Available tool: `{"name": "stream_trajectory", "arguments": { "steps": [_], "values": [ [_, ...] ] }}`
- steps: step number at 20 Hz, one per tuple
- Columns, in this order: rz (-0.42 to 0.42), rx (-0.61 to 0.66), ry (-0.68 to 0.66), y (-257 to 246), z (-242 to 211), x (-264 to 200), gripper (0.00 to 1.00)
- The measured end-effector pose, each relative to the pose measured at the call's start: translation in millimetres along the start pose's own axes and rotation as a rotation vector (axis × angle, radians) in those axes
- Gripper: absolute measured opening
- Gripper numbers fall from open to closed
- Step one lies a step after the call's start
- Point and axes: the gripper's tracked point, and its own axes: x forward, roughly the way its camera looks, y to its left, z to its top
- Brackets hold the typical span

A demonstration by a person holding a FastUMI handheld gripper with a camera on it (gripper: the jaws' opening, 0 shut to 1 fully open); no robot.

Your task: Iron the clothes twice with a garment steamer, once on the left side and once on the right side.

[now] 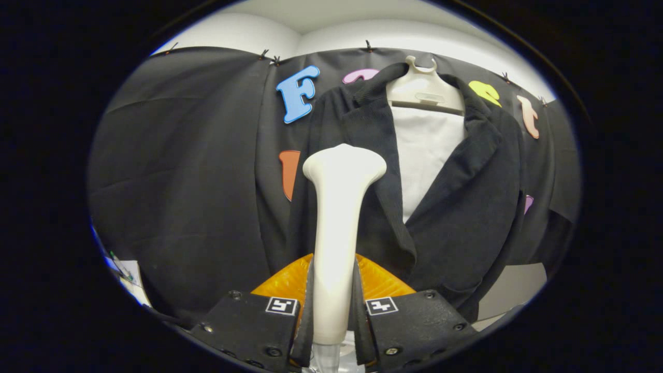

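While clamped by both fingers of the gripper (334,311), steamer (339,217) stands upright | long axis vertical | head up, at dark jacket's (466,207) left lapel.

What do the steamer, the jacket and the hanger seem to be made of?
The steamer, held between the tool fingers, looks like smooth, slightly glossy cream plastic: it shows soft highlights and no seams. The jacket seems a dark matte woven cloth, perhaps wool-like; a fine ribbed texture shows on the lapels. The hanger looks like pale moulded plastic, with a rounded hook and even sheen.
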Motion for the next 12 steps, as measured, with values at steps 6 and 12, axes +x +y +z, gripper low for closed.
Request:
{"name": "stream_trajectory", "arguments": {
  "steps": [6,12],
  "values": [
    [-0.008,-0.008,0.040,1,-24,-1,0.35],
    [-0.008,-0.010,0.085,3,-50,-3,0.35]
  ]
}}
